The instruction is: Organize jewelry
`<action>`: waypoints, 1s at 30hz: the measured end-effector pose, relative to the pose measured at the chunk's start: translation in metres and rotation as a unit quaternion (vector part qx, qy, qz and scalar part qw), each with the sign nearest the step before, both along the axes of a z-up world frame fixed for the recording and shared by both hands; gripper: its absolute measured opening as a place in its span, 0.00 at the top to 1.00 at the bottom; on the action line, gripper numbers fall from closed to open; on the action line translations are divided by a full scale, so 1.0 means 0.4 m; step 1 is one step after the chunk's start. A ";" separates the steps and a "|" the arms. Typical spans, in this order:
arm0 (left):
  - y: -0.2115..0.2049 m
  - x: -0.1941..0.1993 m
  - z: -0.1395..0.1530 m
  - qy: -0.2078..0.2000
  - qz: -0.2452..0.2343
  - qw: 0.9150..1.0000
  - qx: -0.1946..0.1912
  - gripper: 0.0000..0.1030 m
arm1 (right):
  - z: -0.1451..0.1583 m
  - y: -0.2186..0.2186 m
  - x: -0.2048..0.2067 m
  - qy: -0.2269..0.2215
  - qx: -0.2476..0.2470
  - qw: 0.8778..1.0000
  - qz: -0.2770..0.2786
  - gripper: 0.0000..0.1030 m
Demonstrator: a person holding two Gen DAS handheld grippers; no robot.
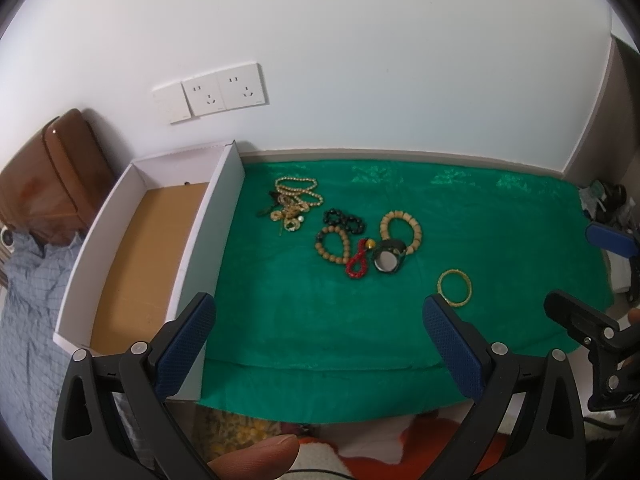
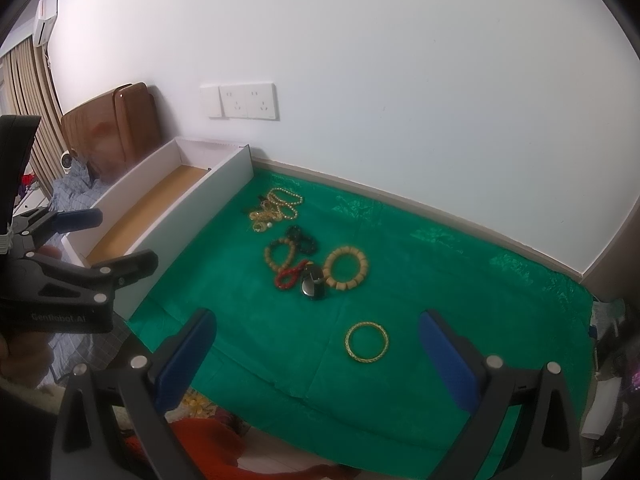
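Jewelry lies on a green cloth (image 1: 304,320) (image 2: 440,280). A gold bangle (image 1: 454,287) (image 2: 367,341) lies apart at the front right. Behind it sit a large wooden bead bracelet (image 1: 401,229) (image 2: 345,268), a dark watch (image 1: 389,261) (image 2: 313,286), a red bead bracelet (image 1: 357,265) (image 2: 289,275), a smaller wooden bracelet (image 1: 333,245), black beads (image 1: 345,221) and a tangle of gold and pearl chains (image 1: 294,202) (image 2: 276,208). My left gripper (image 1: 318,320) is open and empty above the cloth's front. My right gripper (image 2: 318,334) is open and empty, just short of the bangle.
A white box (image 1: 200,248) (image 2: 192,216) with a brown bottom stands left of the cloth. The wall with sockets (image 1: 212,94) is behind. A brown headboard (image 1: 52,168) and blue checked bedding (image 1: 24,300) lie at far left.
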State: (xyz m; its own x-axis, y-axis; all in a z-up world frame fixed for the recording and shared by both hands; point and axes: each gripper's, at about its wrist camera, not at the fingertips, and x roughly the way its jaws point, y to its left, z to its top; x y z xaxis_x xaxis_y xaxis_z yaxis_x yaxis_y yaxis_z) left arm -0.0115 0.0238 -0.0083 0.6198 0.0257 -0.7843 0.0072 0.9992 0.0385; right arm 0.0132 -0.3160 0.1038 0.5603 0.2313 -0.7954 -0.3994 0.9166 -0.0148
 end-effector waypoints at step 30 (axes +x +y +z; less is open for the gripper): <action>-0.008 0.008 0.000 0.003 -0.001 1.000 0.002 0.00 | -0.004 -0.005 0.006 0.002 0.000 1.000 0.001 0.00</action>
State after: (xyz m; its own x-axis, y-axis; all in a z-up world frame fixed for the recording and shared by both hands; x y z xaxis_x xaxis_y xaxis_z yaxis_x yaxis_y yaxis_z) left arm -0.0082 0.0205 -0.0084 0.6155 0.0281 -0.7876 0.0090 0.9990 0.0427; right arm 0.0154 -0.3180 0.1023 0.5569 0.2327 -0.7973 -0.4009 0.9160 -0.0127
